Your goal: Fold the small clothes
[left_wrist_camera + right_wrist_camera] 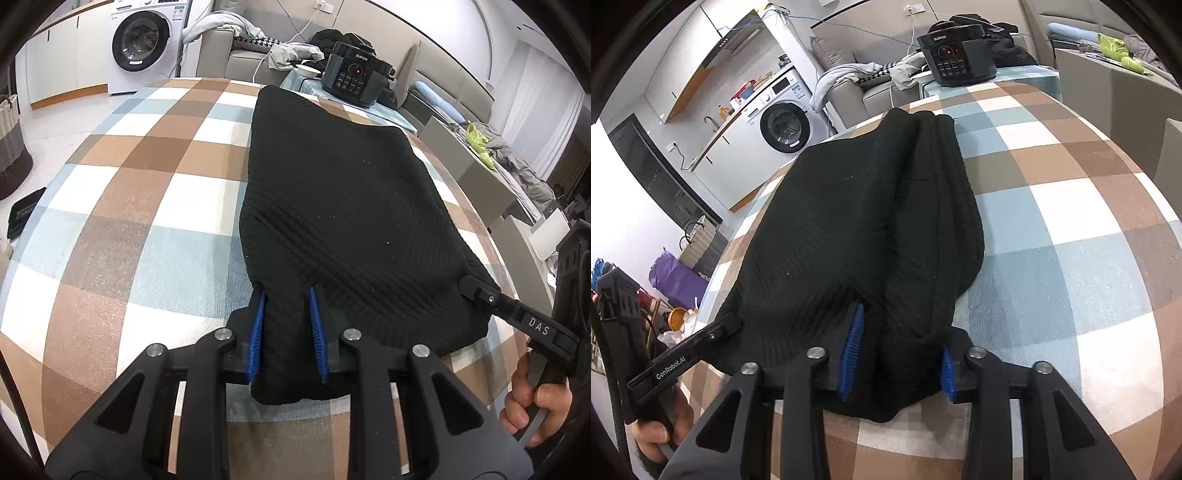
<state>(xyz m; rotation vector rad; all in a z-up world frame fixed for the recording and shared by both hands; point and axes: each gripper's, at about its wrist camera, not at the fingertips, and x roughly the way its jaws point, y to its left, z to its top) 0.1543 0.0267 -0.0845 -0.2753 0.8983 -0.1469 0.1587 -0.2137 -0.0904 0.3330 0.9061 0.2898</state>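
A black ribbed knit garment [332,206] lies folded lengthwise on the checked tablecloth [140,192], running from the near edge toward the far side of the table. What kind of garment it is cannot be told; sleeves or a neckline are hidden in the folds. Its near hem is bunched and dark, so the layers there are hard to separate.

The left gripper [286,295] is clenched on the near left corner of the cloth, fabric packed between its blue pads [258,325]. The right gripper [899,339] grasps the near right corner, a thick wad of knit filling the gap; its right pad is mostly buried in cloth. Each gripper's far side appears only partly in the other view, with a hand [532,402] cut off at the frame edge.

Beyond the garment stands a black Supor pressure cooker [352,75] on a pale blue cloth; a washing machine [144,40] sits far left.
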